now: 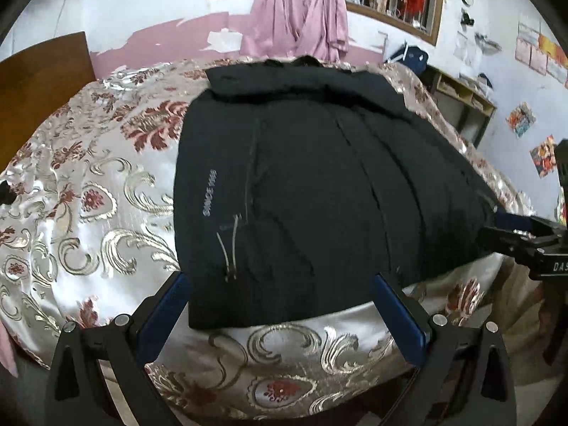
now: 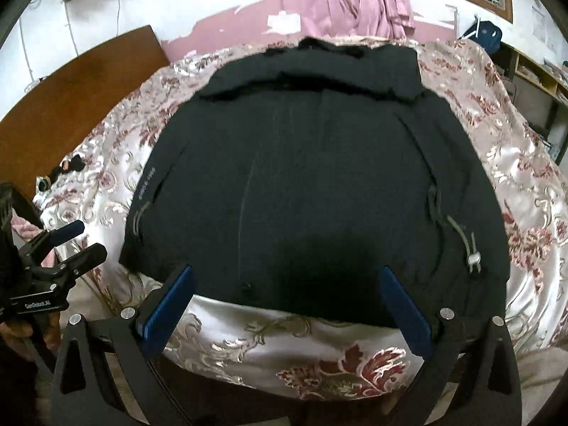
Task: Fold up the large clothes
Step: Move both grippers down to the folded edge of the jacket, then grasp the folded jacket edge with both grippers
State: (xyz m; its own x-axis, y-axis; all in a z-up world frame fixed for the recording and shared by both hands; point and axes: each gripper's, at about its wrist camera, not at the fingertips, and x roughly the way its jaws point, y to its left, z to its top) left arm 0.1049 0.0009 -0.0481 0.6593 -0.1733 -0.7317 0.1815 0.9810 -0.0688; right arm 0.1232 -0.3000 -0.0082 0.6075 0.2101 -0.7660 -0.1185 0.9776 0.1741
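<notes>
A large black jacket point(image 1: 319, 184) point(image 2: 301, 177) lies spread flat on the bed, collar at the far end, hem toward me, with drawcords and small grey lettering near its left edge. My left gripper point(image 1: 280, 280) is open, its blue fingers wide apart over the near hem on the left side, with nothing between them. My right gripper point(image 2: 285, 271) is likewise open over the middle of the near hem. Each gripper also shows in the other's view: the right gripper point(image 1: 514, 238) by the jacket's right edge, the left gripper point(image 2: 78, 238) off its left corner.
The floral satin bedspread point(image 1: 88, 195) point(image 2: 319, 348) covers the bed. A wooden headboard point(image 1: 39, 81) point(image 2: 71, 99) stands at the left. Pink curtains point(image 1: 301, 17) hang at the far wall, and a shelf unit point(image 1: 461, 96) stands at the right. Small dark items point(image 2: 71, 165) lie on the bed's left side.
</notes>
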